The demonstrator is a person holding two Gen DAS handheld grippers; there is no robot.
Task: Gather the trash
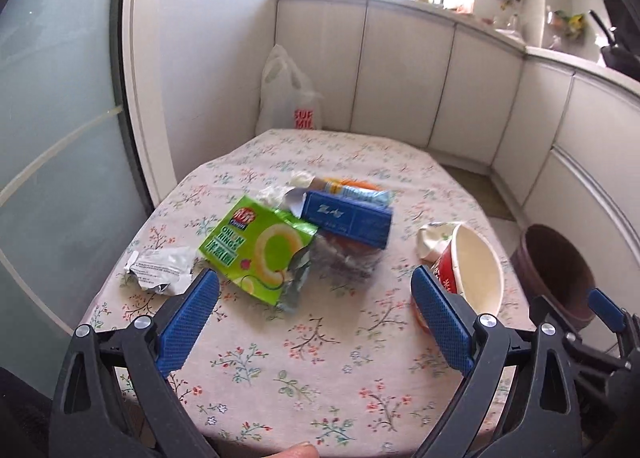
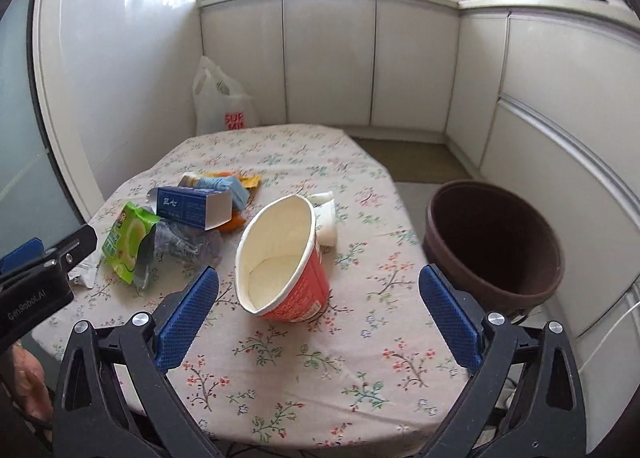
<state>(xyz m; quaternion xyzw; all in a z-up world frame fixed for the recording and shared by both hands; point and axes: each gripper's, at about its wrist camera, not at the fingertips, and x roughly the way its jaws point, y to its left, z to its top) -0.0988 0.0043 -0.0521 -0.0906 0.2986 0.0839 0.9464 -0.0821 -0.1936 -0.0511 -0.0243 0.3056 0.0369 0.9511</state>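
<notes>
Trash lies on a floral tablecloth point(image 1: 304, 378). A green onion-rings bag point(image 1: 264, 246) rests next to a blue carton point(image 1: 348, 220), a clear crumpled wrapper point(image 1: 344, 258) and a white foil wrapper point(image 1: 160, 268). A red paper cup point(image 2: 284, 258) lies tipped on its side, mouth toward me, with crumpled white paper point(image 2: 326, 214) behind it. My left gripper point(image 1: 316, 322) is open above the cloth, just short of the green bag. My right gripper point(image 2: 320, 318) is open, its fingers on either side of the red cup point(image 1: 472, 274). A brown bin point(image 2: 496, 242) stands off the table's right edge.
A white plastic bag point(image 2: 222, 102) stands on the floor past the far table edge. White cabinets point(image 2: 332, 58) run along the back and right. A frosted glass door point(image 1: 56, 138) is at left. A fingertip point(image 1: 298, 450) shows at the bottom of the left wrist view.
</notes>
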